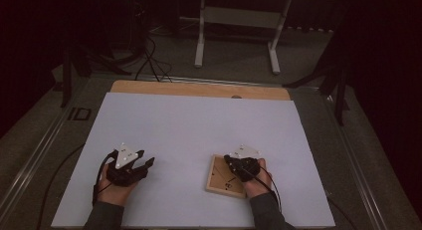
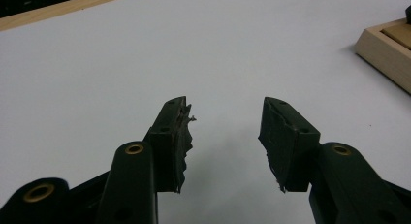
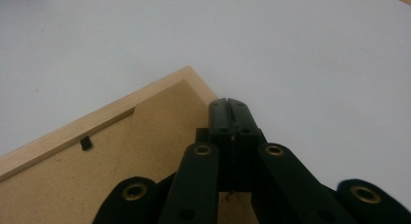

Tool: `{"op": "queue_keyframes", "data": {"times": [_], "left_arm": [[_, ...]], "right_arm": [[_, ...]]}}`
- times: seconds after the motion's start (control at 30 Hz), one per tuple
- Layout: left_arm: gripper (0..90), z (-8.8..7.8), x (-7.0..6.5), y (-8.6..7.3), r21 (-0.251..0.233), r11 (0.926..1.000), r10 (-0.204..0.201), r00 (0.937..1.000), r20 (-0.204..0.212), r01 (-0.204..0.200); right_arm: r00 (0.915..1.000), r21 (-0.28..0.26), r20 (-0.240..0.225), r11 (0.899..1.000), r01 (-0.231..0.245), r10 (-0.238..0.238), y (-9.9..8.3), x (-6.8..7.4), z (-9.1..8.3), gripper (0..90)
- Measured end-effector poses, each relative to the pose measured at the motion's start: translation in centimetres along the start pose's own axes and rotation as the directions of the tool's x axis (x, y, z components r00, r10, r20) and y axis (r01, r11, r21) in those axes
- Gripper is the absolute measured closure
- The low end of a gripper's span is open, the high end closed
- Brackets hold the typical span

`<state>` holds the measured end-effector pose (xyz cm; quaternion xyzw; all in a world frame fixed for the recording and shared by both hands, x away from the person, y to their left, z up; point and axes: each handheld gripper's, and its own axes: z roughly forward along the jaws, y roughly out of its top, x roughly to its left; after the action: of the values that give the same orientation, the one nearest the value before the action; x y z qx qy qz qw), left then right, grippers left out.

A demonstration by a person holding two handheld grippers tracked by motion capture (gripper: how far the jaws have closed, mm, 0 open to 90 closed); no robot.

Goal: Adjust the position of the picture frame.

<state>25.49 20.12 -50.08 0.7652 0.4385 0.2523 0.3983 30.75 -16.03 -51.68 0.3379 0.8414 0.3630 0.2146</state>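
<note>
Closed right hand-held gripper [image 3: 231, 107] over wooden frame [image 3: 121, 156], perhaps touching

The right claw [image 1: 230, 162] covers the near right part of the wooden picture frame [image 1: 219, 176] in the high view, so whether its closed tips touch the backing board cannot be told. In the left claw's [image 2: 225, 136] own view, the frame off to its right is cut by the picture's edge.

One wooden picture frame [image 1: 226, 176] lies face down on one white surface [image 1: 199, 135]. Two grippers, left gripper [image 1: 142, 166] and right gripper [image 1: 230, 162], are present.
</note>
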Motion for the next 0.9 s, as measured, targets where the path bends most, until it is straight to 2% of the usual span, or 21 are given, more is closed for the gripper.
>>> {"op": "queue_keyframes", "data": {"times": [0.43,0.9], "left_arm": [[53.0,0.0,-0.3,0.1,-0.003,0.9999,0.01,0.9999,0.008,-0.01],[54.6,0.1,-0.6,0.1,-0.002,0.9997,0.024,0.9994,0.023,-0.024]], "right_arm": [[0.9998,-0.007,-0.017,1.0,-0.012,0.012,1.3,0.7,1.5,90.0],[0.9993,0.028,-0.022,0.999,0.031,-0.03,3.8,2.1,3.7,90.0]]}}
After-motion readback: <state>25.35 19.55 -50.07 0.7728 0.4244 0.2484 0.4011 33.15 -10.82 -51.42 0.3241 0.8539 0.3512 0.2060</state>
